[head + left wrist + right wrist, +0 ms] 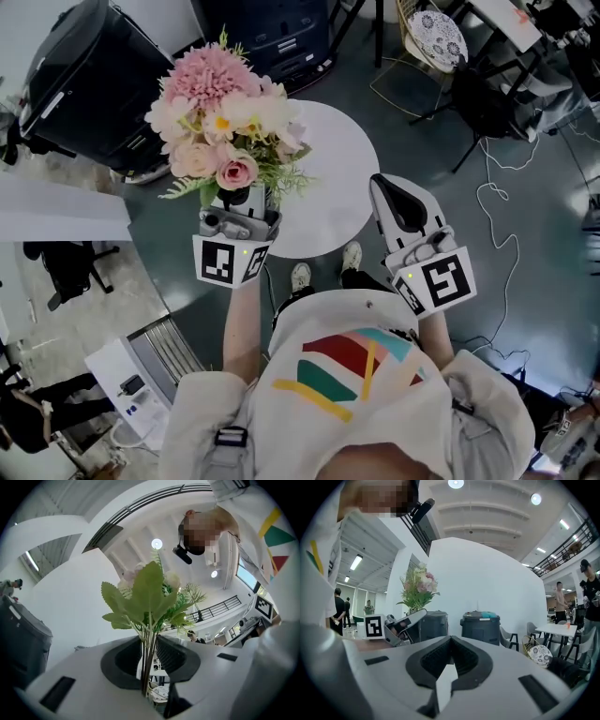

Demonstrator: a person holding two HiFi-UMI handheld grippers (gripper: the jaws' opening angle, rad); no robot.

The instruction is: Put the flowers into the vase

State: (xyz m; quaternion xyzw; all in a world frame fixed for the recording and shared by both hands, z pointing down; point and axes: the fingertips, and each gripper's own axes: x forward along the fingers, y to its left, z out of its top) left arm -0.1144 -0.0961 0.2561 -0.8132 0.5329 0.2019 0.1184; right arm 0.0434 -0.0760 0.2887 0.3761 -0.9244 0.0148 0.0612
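Observation:
A bouquet of pink and cream flowers (220, 117) with green leaves stands upright over the left rim of the round white table (333, 178). My left gripper (240, 202) is shut on its stems just under the blooms. In the left gripper view the thin stems (147, 663) are pinched between the dark pads, and the leaves (145, 597) rise above my left gripper (149, 645). My right gripper (386, 187) hovers over the table's right edge, shut with nothing in it. The right gripper (450, 643) also sees the bouquet (418, 587) to its left. No vase shows in any view.
Black wheeled bins (89, 80) stand at the back left, and two dark bins (480, 626) show ahead of the right gripper. Chairs (436, 37) and a loose cable (497, 211) lie to the right. The person's shoes (302, 276) are by the table's near rim.

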